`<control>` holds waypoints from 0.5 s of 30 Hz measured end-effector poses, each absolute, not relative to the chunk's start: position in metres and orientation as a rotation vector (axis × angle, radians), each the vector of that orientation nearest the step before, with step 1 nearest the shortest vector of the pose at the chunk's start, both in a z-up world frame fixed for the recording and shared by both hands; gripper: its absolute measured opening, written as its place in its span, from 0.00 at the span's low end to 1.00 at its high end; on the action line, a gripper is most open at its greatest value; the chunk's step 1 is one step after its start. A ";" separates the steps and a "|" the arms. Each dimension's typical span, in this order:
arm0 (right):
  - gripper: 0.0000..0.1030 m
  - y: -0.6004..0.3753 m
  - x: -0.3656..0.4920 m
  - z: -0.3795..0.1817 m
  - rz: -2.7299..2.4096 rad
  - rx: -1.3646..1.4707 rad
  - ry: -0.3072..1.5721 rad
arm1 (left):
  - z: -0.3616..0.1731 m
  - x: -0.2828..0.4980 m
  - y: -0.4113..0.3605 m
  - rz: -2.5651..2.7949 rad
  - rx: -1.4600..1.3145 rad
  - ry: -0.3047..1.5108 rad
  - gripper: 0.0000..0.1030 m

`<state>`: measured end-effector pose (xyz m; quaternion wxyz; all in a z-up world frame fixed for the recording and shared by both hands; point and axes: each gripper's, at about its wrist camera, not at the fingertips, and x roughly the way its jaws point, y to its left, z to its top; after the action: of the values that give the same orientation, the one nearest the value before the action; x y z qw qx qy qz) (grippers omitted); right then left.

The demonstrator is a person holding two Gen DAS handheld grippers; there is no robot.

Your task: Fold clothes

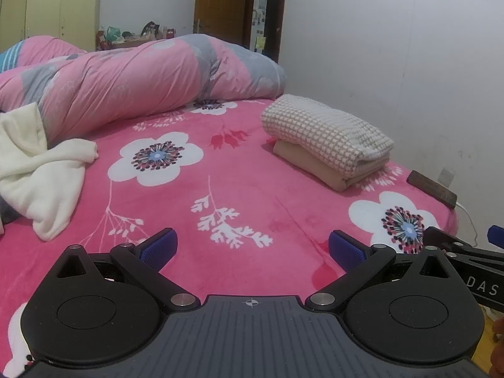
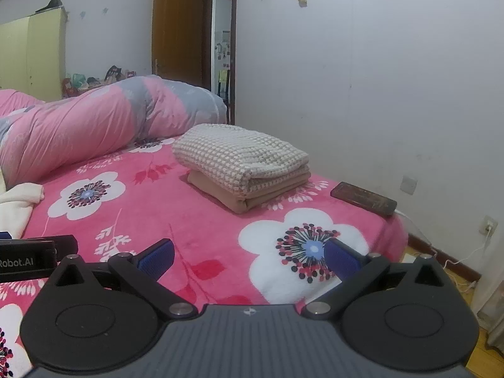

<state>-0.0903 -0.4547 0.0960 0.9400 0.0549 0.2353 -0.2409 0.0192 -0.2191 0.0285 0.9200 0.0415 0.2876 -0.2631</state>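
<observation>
A crumpled cream garment (image 1: 37,170) lies at the left of the pink flowered bed (image 1: 239,189); its edge shows at the far left as the cream garment (image 2: 19,201). A folded checked cloth (image 1: 327,132) rests on a folded tan garment (image 1: 318,170) at the right, seen also as the checked cloth (image 2: 242,154) over the tan garment (image 2: 252,195). My left gripper (image 1: 252,249) hovers open over the bed, holding nothing. My right gripper (image 2: 249,258) is open and empty too. The right gripper's arm (image 1: 466,252) shows at the left wrist view's right edge.
A rolled pink and grey duvet (image 1: 141,82) lies across the back of the bed. A dark phone (image 2: 362,201) on a white cable sits at the bed's right corner beside the wall (image 2: 378,78). A wardrobe (image 2: 31,56) and an open door (image 2: 179,28) stand beyond.
</observation>
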 end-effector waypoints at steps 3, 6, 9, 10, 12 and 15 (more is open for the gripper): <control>1.00 -0.454 -0.090 0.096 -0.491 0.112 0.482 | 0.028 0.018 -0.220 -0.539 0.087 0.590 1.00; 1.00 -0.453 -0.091 0.097 -0.493 0.107 0.481 | 0.028 0.016 -0.221 -0.540 0.087 0.589 1.00; 1.00 -0.454 -0.093 0.098 -0.501 0.094 0.478 | 0.028 0.013 -0.223 -0.547 0.086 0.586 1.00; 1.00 -0.455 -0.095 0.098 -0.506 0.092 0.477 | 0.028 0.012 -0.224 -0.551 0.087 0.585 1.00; 1.00 -0.457 -0.097 0.099 -0.518 0.092 0.476 | 0.027 0.009 -0.228 -0.559 0.093 0.581 1.00; 1.00 -0.462 -0.100 0.098 -0.532 0.095 0.478 | 0.025 0.004 -0.234 -0.577 0.104 0.587 1.00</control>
<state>-0.0997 -0.4622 0.0980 0.9357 0.0464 0.2338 -0.2603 0.0044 -0.2340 0.0250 0.9152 0.0503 0.2850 -0.2805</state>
